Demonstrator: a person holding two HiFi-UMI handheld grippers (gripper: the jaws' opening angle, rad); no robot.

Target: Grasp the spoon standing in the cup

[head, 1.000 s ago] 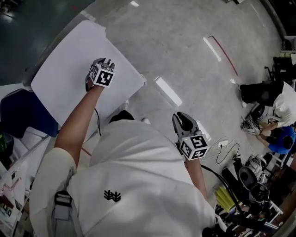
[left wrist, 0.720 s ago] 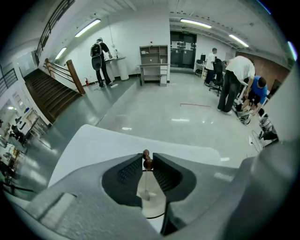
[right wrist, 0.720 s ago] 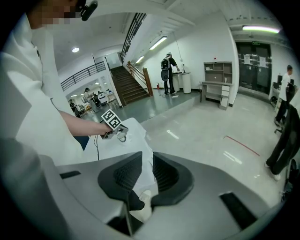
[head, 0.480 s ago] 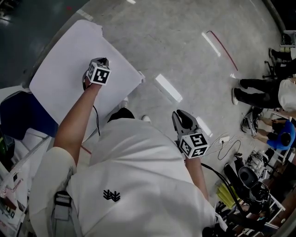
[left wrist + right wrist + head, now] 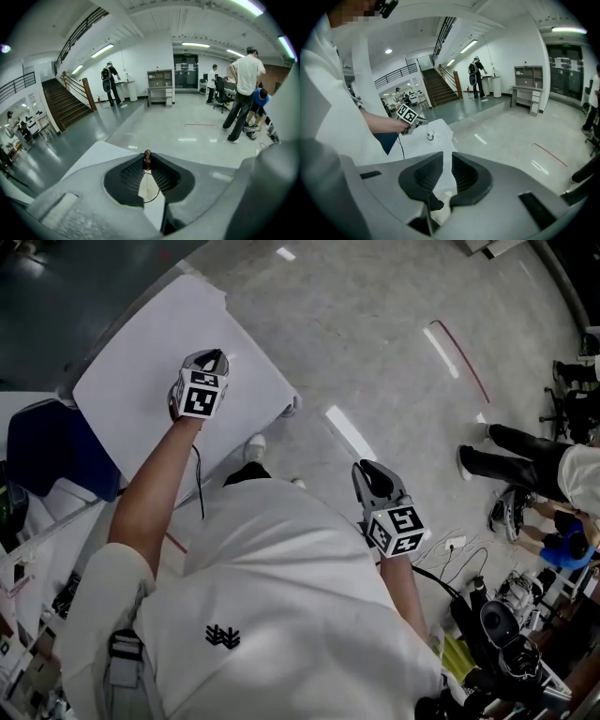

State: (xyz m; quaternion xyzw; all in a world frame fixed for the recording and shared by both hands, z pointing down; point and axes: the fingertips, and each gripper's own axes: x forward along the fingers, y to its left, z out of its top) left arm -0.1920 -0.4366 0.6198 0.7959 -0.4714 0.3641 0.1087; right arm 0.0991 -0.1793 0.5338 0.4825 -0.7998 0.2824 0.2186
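Note:
A white table [image 5: 131,381] stands at the upper left of the head view. My left gripper [image 5: 211,354] reaches over it, its marker cube facing up. In the left gripper view this gripper [image 5: 147,157] is shut on the brown-tipped spoon [image 5: 147,153], whose thin handle drops into a clear cup [image 5: 149,190] below the jaws. The right gripper view shows the same cup [image 5: 430,136] standing on the table under the left gripper [image 5: 424,123]. My right gripper [image 5: 373,472] hangs off the table over the floor. Its jaws [image 5: 447,164] stand a narrow gap apart with nothing between them.
A blue chair [image 5: 52,451] sits at the table's left. People [image 5: 525,451] stand at the right, with cables and gear [image 5: 497,606] on the floor below them. A red line [image 5: 464,357] marks the grey floor. Stairs [image 5: 65,101] rise at the far left.
The left gripper's jaws, spread a second ago, have closed together over the table. The right gripper has stayed roughly in place.

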